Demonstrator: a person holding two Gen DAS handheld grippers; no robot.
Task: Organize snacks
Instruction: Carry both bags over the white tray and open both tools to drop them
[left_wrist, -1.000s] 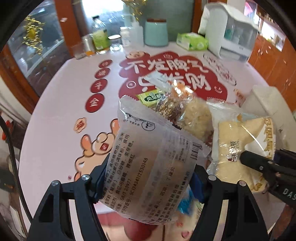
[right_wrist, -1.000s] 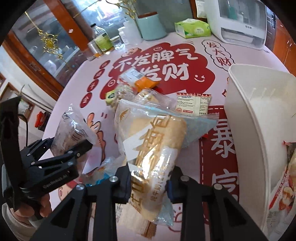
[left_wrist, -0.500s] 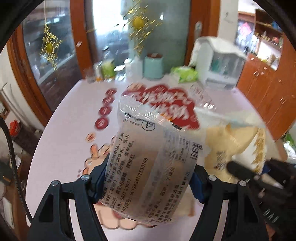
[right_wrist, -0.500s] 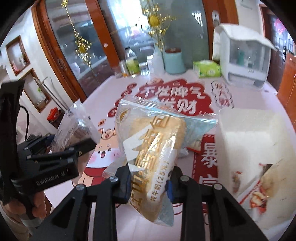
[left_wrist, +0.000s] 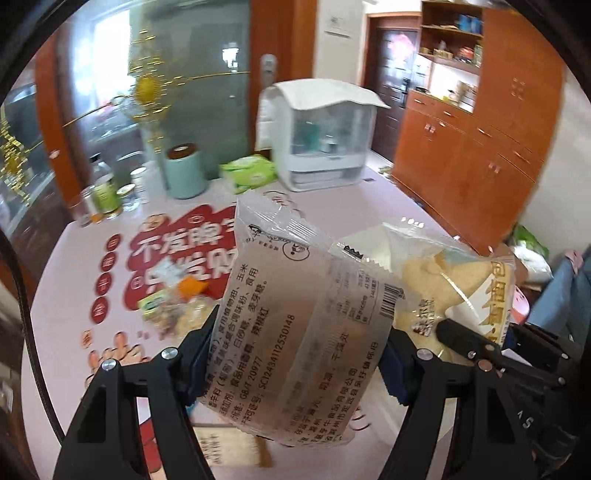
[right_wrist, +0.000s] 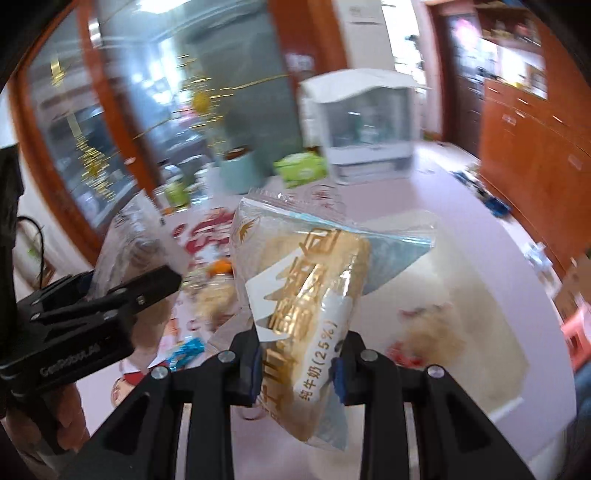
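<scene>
My left gripper (left_wrist: 295, 365) is shut on a clear snack packet (left_wrist: 295, 314) with black print and a barcode, held up above the pink table (left_wrist: 62, 306). My right gripper (right_wrist: 297, 365) is shut on a bread packet (right_wrist: 306, 295) with gold lettering, also lifted off the table. In the left wrist view the bread packet (left_wrist: 458, 291) and the right gripper's fingers (left_wrist: 465, 343) show just to the right. In the right wrist view the left gripper's fingers (right_wrist: 147, 288) show at the left. A white bin (right_wrist: 461, 306), blurred, sits below and to the right with snacks inside.
Several loose snack packets (left_wrist: 173, 302) lie on the red-printed tablecloth. At the table's far edge stand a white appliance (left_wrist: 325, 136), a green tissue pack (left_wrist: 247, 173), a mint canister (left_wrist: 184, 170) and bottles (left_wrist: 103, 188). Orange cabinets (left_wrist: 480, 155) line the right wall.
Both grippers have risen from the table with their packets still held. The pile of snacks dropped lower in view and the room beyond came into sight. The right wrist view is now motion-blurred.
</scene>
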